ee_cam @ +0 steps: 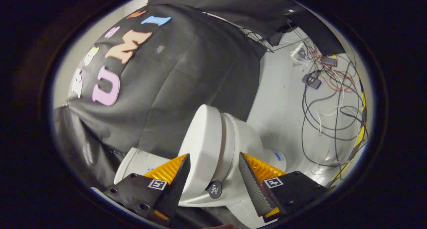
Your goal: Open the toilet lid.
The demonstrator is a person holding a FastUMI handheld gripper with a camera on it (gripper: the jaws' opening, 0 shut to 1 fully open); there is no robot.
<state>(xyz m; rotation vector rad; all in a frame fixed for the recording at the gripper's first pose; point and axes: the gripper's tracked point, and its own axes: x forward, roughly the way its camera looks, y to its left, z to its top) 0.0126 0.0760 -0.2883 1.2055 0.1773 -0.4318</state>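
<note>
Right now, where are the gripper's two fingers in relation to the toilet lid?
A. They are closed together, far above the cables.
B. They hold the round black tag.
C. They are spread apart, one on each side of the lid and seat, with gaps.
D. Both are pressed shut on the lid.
C: the gripper is open, its fingers flanking the toilet lid and seat without pressing on them.

A black cloth wall [186, 82] hangs in folds across the booth. Beside it stretches a pale grey floor [283, 115], evenly lit, where loose black, white and red cables [330, 98] lie tangled around a small dark device [312, 81].
</note>
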